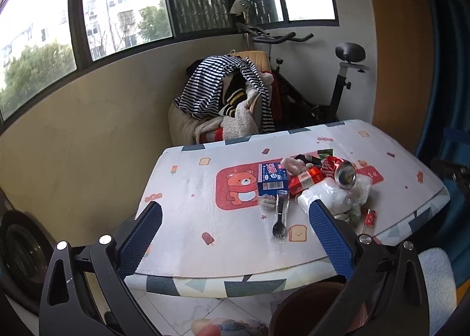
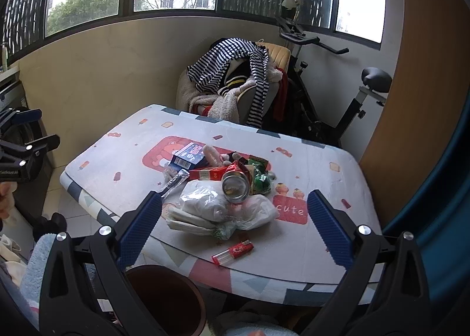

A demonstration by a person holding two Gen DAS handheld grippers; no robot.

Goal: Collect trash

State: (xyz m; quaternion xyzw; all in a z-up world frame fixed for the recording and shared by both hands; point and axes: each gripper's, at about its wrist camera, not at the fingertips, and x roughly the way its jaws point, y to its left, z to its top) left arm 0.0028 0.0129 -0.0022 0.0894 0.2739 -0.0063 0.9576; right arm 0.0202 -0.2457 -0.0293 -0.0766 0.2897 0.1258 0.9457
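Observation:
A heap of trash lies on the patterned table [image 1: 205, 195] [image 2: 337, 189]: a blue box [image 1: 271, 179] [image 2: 188, 155], a red carton [image 1: 305, 180] [image 2: 205, 174], an empty can [image 1: 346, 174] [image 2: 236, 186], white tissue packs in plastic [image 1: 329, 195] [image 2: 205, 207], a wrapped black fork [image 1: 279, 220] [image 2: 174, 182] and a red lighter [image 2: 233, 252] [image 1: 370, 217]. My left gripper [image 1: 235, 212] is open and empty above the table's near edge. My right gripper [image 2: 235, 204] is open and empty, hovering in front of the heap. A brown bin [image 1: 311, 309] [image 2: 164, 300] stands below the table edge.
A chair piled with striped clothes [image 1: 229, 95] [image 2: 235, 83] and an exercise bike [image 1: 337, 86] [image 2: 337, 101] stand behind the table. A wooden panel [image 2: 417, 101] is at the right. The left gripper shows at the left edge of the right wrist view [image 2: 20, 154].

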